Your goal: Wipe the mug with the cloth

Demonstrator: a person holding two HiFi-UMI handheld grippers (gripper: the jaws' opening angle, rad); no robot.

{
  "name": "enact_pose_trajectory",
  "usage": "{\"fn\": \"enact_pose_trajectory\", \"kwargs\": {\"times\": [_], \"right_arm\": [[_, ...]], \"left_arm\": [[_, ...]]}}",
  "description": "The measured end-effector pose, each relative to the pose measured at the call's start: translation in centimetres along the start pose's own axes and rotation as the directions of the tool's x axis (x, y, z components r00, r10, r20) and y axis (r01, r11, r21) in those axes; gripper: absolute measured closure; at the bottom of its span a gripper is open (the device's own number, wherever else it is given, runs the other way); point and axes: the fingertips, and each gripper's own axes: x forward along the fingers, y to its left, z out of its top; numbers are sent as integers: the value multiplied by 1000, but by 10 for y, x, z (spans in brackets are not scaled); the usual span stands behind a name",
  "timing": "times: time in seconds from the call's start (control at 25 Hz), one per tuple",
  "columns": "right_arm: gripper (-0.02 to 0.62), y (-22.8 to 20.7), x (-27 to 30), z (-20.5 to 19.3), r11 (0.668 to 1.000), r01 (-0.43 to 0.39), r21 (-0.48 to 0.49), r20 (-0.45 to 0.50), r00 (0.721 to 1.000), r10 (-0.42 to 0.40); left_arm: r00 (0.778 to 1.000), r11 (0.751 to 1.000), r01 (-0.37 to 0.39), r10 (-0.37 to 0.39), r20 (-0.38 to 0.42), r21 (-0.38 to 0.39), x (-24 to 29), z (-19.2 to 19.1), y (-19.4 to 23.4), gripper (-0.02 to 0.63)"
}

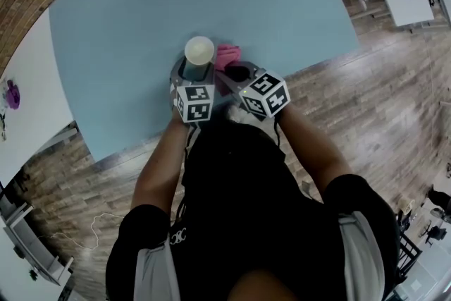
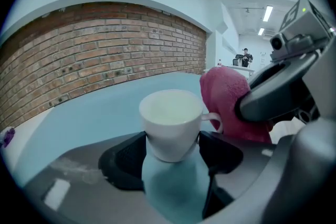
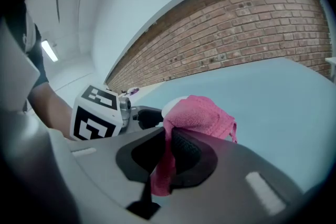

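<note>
At the tabletop (image 1: 141, 17) near edge, my left fingers (image 2: 125, 157) clamp the white mug (image 2: 170, 118). My right fingers (image 3: 191, 155) pinch the bunched pink cloth (image 3: 199, 115) beside it.

The mug (image 2: 170, 123) clasped between the left gripper's (image 2: 172, 153) pads (image 2: 126, 157) is white, smooth and glossy. It is probably glazed ceramic, though the wide-angle view leaves that unsure. The pads are black with a fine, matt, rubbery grain, set in grey shells of smooth, faintly sheened plastic. The cloth (image 3: 197, 115) pinched in the right gripper (image 3: 168, 157) is pink, soft and nubbly like towelling, and matt throughout. Under both tools the table (image 2: 100, 113) is pale blue and smooth, with a dull satin finish. Beyond the jaws a brick wall (image 2: 105, 50) is rough and matt. Behind the grippers the floor (image 1: 380, 102) looks like wood planks.
</note>
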Motion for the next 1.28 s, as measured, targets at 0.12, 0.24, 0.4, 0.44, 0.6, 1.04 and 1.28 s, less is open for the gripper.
{"fn": "enact_pose_trajectory", "kwargs": {"times": [0.12, 0.24, 0.4, 0.44, 0.6, 1.04, 1.28], "right_arm": [[558, -4, 2, 12, 999, 28, 40, 20, 999, -29], [558, -12, 6, 14, 993, 63, 104, 11, 998, -65], [558, -15, 14, 14, 986, 134, 97, -49, 990, -129], [558, -15, 16, 15, 984, 154, 95, -63, 987, -149], [558, -14, 17, 14, 977, 188, 100, -78, 980, -181], [558, -31, 5, -22, 969, 248, 13, -124, 962, -244], [558, -36, 19, -50, 972, 226, 69, -180, 961, -211]], "left_arm": [[1000, 1000, 12, -12, 8, -23, -1, 1, -2, 273], [1000, 1000, 14, -14, 13, -25, -1, 1, -5, 282], [1000, 999, 7, -6, 13, -33, -1, 1, -4, 288], [1000, 999, 2, -2, 13, -35, -1, 1, -3, 290], [1000, 999, -3, 3, 11, -44, -3, -1, -1, 291], [1000, 999, 1, -1, 6, -50, -2, -1, 1, 293], [1000, 999, 6, -6, 2, -41, -5, -2, -1, 295]]}}
